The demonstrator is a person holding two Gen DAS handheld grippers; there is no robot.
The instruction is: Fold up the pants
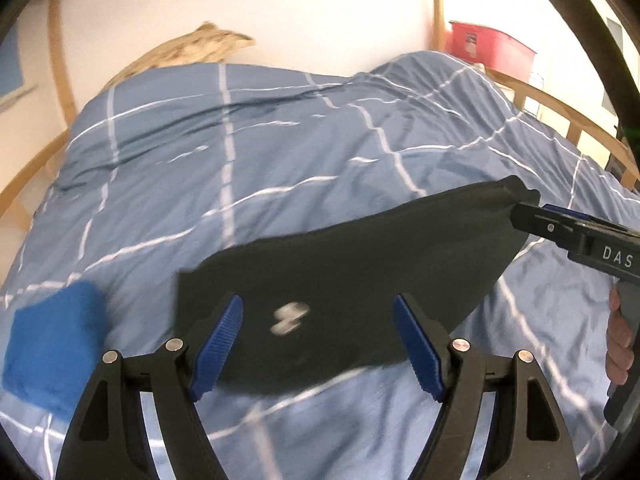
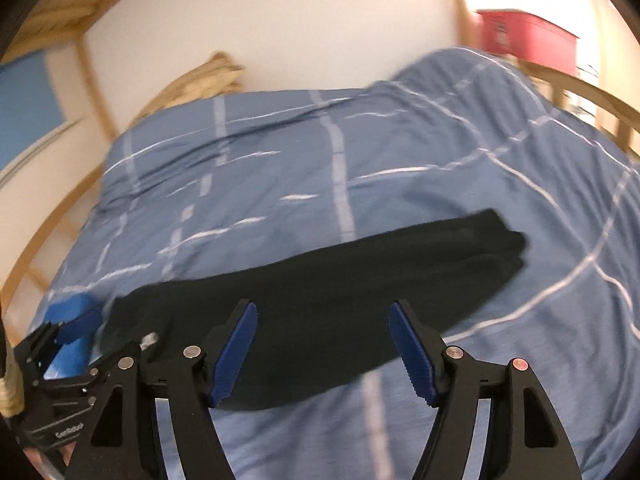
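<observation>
While the left wrist view looks across the bed [image 1: 280, 152], the left hand-held gripper [image 1: 318, 344] gapes wide over folded black pants [image 1: 360, 264]; at 3 o'clock the right hand-held gripper [image 1: 520, 210] touches their corner.

In the right wrist view, the right hand-held gripper [image 2: 324, 350] is spread wide above the pants [image 2: 320, 292], the left hand-held gripper [image 2: 90, 334] at 9 o'clock.

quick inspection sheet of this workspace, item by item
surface: blue checked duvet, wrinkled, on a bed
job's things: black pants folded flat on the duvet
clutter: blue cloth left of the pants
grippers: left gripper open over the pants; right gripper open in its own view
cables: nothing seen
surroundings: wooden bed frame, white wall, red box, tan pillow
</observation>
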